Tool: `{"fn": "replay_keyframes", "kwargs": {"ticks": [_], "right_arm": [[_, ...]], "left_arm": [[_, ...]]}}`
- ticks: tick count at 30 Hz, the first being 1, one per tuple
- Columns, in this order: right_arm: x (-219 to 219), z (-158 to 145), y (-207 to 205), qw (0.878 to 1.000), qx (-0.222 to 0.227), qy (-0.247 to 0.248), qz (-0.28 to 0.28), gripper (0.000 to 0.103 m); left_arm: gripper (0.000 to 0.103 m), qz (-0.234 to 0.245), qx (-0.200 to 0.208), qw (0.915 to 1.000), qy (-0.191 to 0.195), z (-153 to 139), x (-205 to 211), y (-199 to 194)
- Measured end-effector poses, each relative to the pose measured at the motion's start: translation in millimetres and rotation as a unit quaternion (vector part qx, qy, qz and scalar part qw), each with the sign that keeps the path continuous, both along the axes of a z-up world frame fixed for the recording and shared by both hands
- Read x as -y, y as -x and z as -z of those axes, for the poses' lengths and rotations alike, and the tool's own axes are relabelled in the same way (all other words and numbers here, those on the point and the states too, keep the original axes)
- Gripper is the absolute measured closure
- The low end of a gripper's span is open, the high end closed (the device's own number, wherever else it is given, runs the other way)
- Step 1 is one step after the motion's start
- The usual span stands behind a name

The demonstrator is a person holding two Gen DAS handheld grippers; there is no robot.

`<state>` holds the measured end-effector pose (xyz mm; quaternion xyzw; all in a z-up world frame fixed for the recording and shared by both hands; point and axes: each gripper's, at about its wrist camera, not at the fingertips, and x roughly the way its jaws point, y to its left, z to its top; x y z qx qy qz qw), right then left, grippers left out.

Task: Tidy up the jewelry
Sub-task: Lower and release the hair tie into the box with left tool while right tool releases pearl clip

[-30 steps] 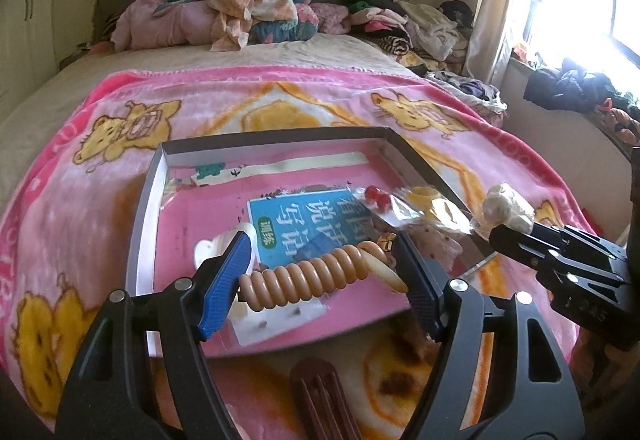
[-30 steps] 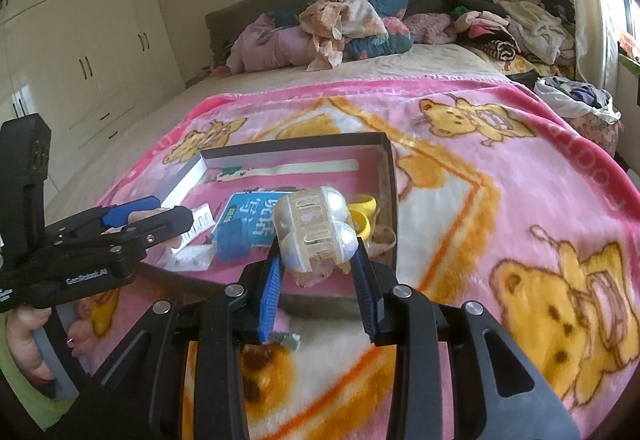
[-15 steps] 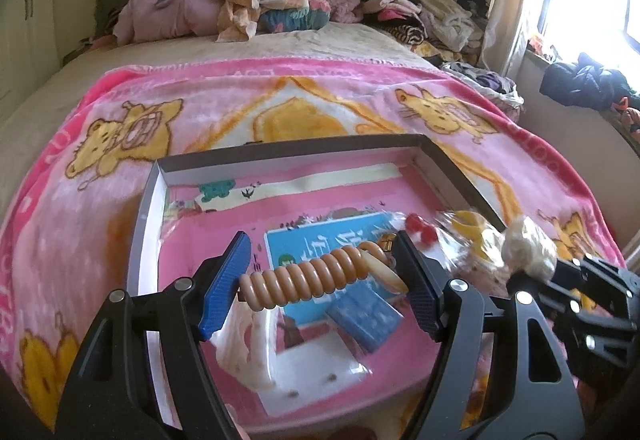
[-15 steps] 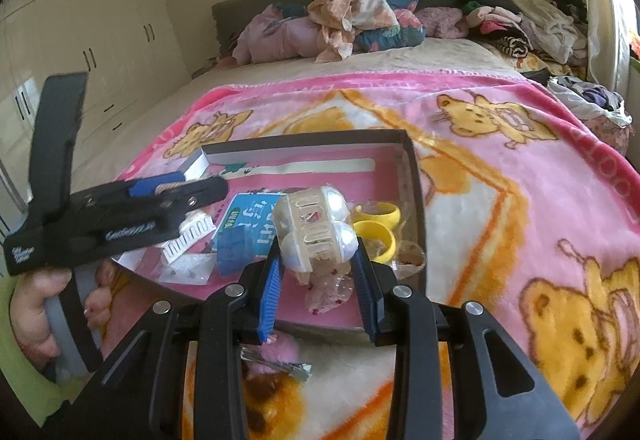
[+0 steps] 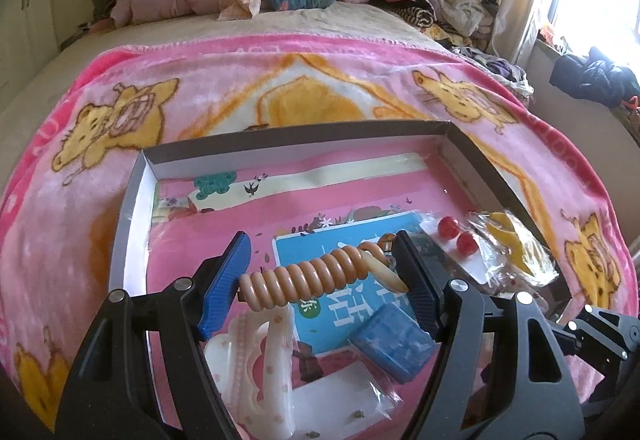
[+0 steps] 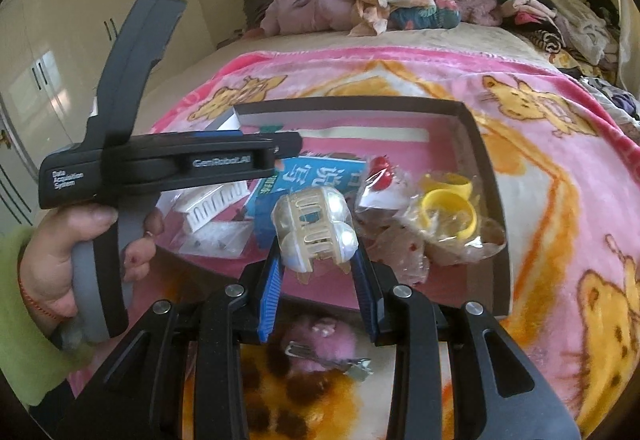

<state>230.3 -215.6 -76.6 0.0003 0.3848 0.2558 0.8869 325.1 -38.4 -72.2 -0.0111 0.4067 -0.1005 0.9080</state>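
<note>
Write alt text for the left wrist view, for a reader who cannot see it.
The left tongs grip a tan spiral hair clip above an open shallow box on a pink bear-print blanket. In the box lie a blue booklet, a small blue case, a white hair claw and bagged trinkets.

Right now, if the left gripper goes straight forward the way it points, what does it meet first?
Probably the blue booklet lying in the box: the left gripper, shut on the coil hair tie, points down at it. Depth is unclear.
</note>
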Motion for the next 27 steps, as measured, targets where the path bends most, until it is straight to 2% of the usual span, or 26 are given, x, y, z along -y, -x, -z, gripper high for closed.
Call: {"fn": "replay_keyframes", "kwargs": {"ticks": [11,27], "right_arm": [[-1.3,4.7,-2.2,1.000,-0.016,-0.007,-0.002,0.069],[1.6,3.7,-0.7,1.000,-0.017,-0.007,0.001,0.068]], "left_arm": [[0.039,0.002,-0.005,1.0000,0.003,2.9,-0.2,-3.2],[0.039,0.003,-0.020,0.9998,0.001,9.1,1.9,-2.0]]}}
